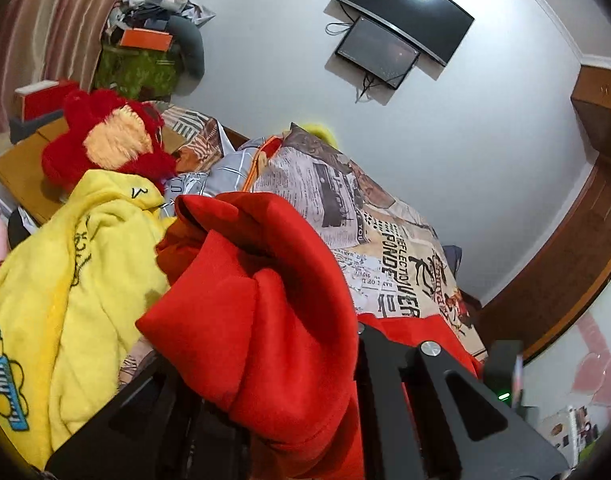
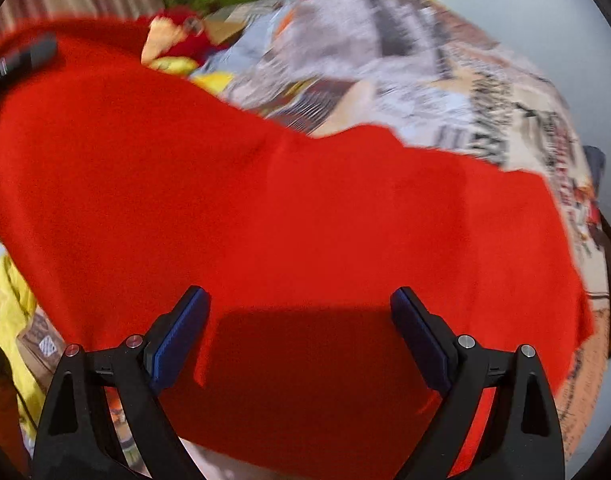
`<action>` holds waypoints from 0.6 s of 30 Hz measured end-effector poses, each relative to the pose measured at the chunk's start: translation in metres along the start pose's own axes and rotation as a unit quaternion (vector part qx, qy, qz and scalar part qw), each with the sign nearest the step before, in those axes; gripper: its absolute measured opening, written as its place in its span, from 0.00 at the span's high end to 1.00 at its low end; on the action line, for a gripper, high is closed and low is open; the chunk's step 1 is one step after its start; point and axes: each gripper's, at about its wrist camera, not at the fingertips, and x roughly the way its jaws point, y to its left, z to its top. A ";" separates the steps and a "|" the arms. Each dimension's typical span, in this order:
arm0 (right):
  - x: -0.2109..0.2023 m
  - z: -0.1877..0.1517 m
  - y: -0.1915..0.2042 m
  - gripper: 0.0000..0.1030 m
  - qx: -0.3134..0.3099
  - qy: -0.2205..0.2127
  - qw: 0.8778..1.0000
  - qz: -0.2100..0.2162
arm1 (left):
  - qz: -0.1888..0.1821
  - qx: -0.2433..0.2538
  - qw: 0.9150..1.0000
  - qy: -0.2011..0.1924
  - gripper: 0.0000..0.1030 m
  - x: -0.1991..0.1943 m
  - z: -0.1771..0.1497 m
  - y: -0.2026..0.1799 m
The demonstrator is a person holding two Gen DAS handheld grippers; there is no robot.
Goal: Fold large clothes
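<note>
1. The red garment (image 2: 265, 208) lay spread over the bed (image 2: 485, 92), its long axis running crosswise ahead of the right hand-held gripper (image 2: 301, 336), whose blue pads (image 2: 181, 332) stood wide apart just above the cloth, holding nothing.
2. The left hand-held gripper (image 1: 305, 420) was clamped on a bunched fold of that garment, lifted beside the yellow fleece (image 1: 85, 280).
3. The left fingertips were buried in cloth; the right view was motion-blurred, and the garment's near edge was cut off.
</note>
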 end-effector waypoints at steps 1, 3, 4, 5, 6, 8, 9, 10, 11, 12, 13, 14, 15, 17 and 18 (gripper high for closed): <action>0.002 -0.001 0.003 0.11 -0.006 0.001 1.000 0.001 | 0.003 0.004 1.000 0.002 0.92 0.000 -0.001 -0.002; 0.002 -0.004 0.007 0.11 -0.019 0.002 1.000 -0.006 | 0.007 0.013 1.000 0.008 0.93 0.004 -0.004 -0.010; -0.002 -0.007 0.007 0.11 -0.024 0.000 1.000 -0.009 | 0.006 0.017 1.000 0.009 0.93 0.005 -0.005 -0.015; -0.007 -0.009 0.005 0.11 -0.026 -0.003 1.000 -0.005 | 0.004 0.020 1.000 0.009 0.93 0.005 -0.005 -0.019; -0.014 -0.014 0.001 0.11 -0.022 -0.007 1.000 -0.001 | -0.001 0.023 1.000 0.009 0.93 0.006 -0.004 -0.026; -0.030 -0.021 -0.011 0.11 -0.009 -0.018 1.000 0.007 | -0.014 0.031 0.999 0.012 0.93 0.007 -0.004 -0.040; -0.039 -0.026 -0.019 0.11 0.002 -0.027 1.000 0.008 | -0.019 0.037 0.999 0.012 0.93 0.008 -0.003 -0.049; -0.045 -0.028 -0.025 0.11 0.010 -0.033 0.999 0.006 | -0.024 0.042 0.999 0.013 0.93 0.009 -0.003 -0.056; -0.057 -0.035 -0.036 0.11 0.022 -0.046 0.999 -0.005 | -0.031 0.049 0.998 0.014 0.93 0.011 -0.002 -0.068; -0.061 -0.036 -0.043 0.11 0.028 -0.055 0.998 -0.016 | -0.041 0.054 0.998 0.018 0.93 0.015 -0.001 -0.080; -0.071 -0.044 -0.054 0.11 0.035 -0.069 0.996 -0.039 | -0.047 0.058 0.997 0.019 0.93 0.017 -0.001 -0.090; -0.081 -0.053 -0.067 0.11 0.042 -0.081 0.994 -0.068 | -0.060 0.062 0.996 0.023 0.93 0.023 -0.001 -0.106; -0.086 -0.059 -0.076 0.11 0.046 -0.085 0.992 -0.086 | -0.069 0.067 0.995 0.026 0.93 0.028 -0.003 -0.121; -0.101 -0.077 -0.098 0.11 0.060 -0.093 0.986 -0.121 | -0.086 0.077 0.993 0.031 0.93 0.038 -0.007 -0.148; -0.106 -0.084 -0.107 0.11 0.066 -0.096 0.984 -0.132 | -0.094 0.083 0.991 0.038 0.93 0.045 -0.011 -0.163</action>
